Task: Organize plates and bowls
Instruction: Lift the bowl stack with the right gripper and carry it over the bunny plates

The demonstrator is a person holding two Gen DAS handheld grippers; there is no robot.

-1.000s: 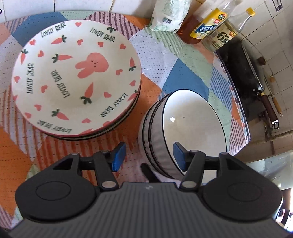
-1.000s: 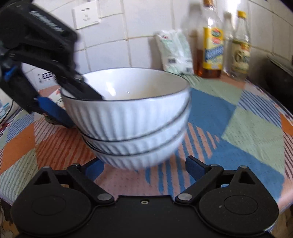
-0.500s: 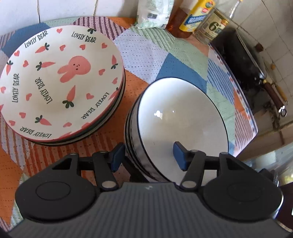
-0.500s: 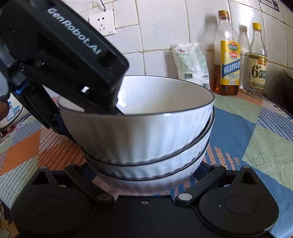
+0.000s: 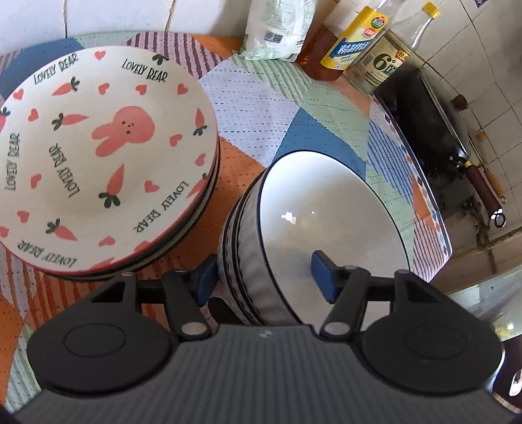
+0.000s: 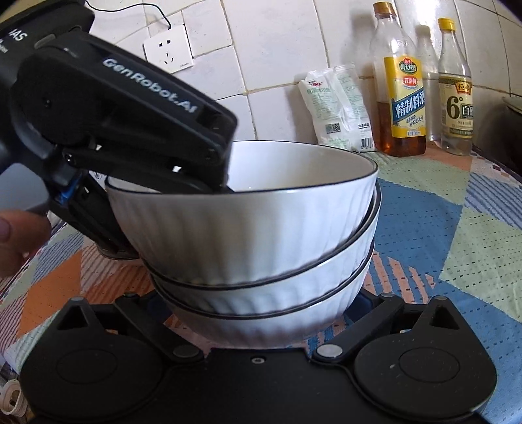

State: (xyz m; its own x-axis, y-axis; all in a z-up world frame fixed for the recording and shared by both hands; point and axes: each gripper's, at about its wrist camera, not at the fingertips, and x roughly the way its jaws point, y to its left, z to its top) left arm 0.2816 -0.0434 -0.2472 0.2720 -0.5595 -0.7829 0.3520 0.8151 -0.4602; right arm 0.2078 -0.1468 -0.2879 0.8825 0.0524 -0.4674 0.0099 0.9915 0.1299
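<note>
Three white ribbed bowls (image 5: 326, 212) (image 6: 261, 228) stand stacked on the patchwork tablecloth. To their left is a stack of bunny-and-carrot plates (image 5: 104, 153). My left gripper (image 5: 262, 279) is open and straddles the near rim of the top bowl, with one blue pad (image 5: 321, 277) inside and the other (image 5: 204, 280) outside. Its black body (image 6: 130, 107) shows in the right wrist view, leaning over the bowl's left rim. My right gripper (image 6: 261, 303) is low and open. The bottom bowl sits between its fingers and hides their tips.
Against the tiled wall stand a white bag (image 5: 277, 29) (image 6: 339, 107) and two bottles (image 6: 404, 88) (image 6: 455, 91). A black wok on a stove (image 5: 430, 140) lies past the table's right edge. A wall socket (image 6: 168, 49) is behind. A thumb (image 6: 16, 234) shows at left.
My right gripper has closed in on the bowl stack, so the bottom bowl now lies between its fingers. My left gripper has settled over the top bowl's rim, its jaws slightly wider.
</note>
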